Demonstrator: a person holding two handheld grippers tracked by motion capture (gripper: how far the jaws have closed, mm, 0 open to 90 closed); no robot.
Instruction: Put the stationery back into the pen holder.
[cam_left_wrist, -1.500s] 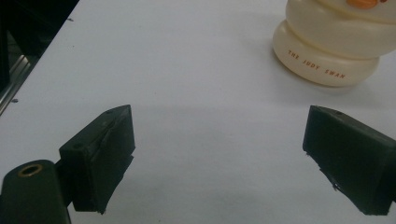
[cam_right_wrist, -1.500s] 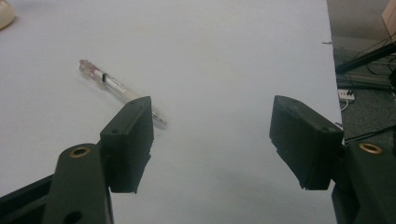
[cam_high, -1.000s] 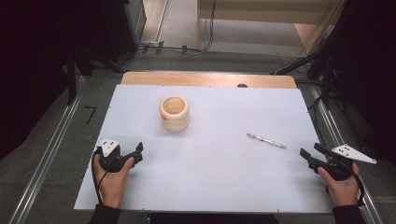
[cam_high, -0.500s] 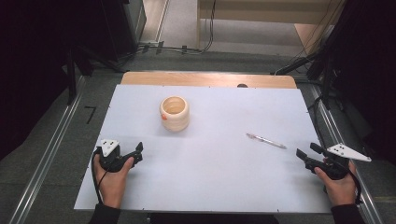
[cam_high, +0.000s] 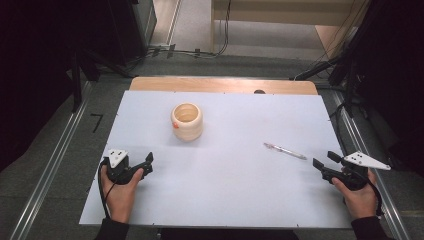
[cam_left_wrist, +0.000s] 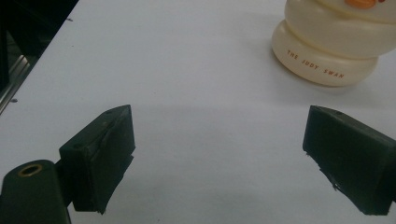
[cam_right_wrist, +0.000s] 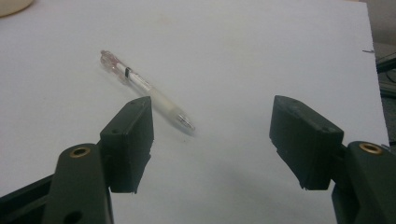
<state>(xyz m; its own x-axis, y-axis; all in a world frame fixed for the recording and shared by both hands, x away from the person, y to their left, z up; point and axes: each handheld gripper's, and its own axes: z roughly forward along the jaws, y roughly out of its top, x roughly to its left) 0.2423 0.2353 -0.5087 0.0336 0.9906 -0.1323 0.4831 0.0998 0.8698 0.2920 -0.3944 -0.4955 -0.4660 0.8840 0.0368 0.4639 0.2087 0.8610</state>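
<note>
So here's where I'd worry. The right tool sits low over the white desk with its jaws spread wide and nothing between them, and the pen lies just ahead of it, its tip poking in next to the left-hand jaw as the right gripper view has it. The pen is thin, clear plastic and lying flat at a slant to the jaws, so a straight pinch probably lands one pad on the barrel first and just shoves it sideways or sets it rolling. Coming down too steep could also scrape the pads on the desk and trap nothing.

The left tool is also gaping, empty, parked near the front edge of the desk, with the cream cup up ahead and off to its right. The cup looks light and squat with a bulgy ringed wall, so if that tool goes to steady it and clips the side, I'd guess it skates away or tips.

Also, in the high view, the pen is well apart from the cup, so any carry between them is a long one, and a weak grip on a slick barrel could drop it halfway.
</note>
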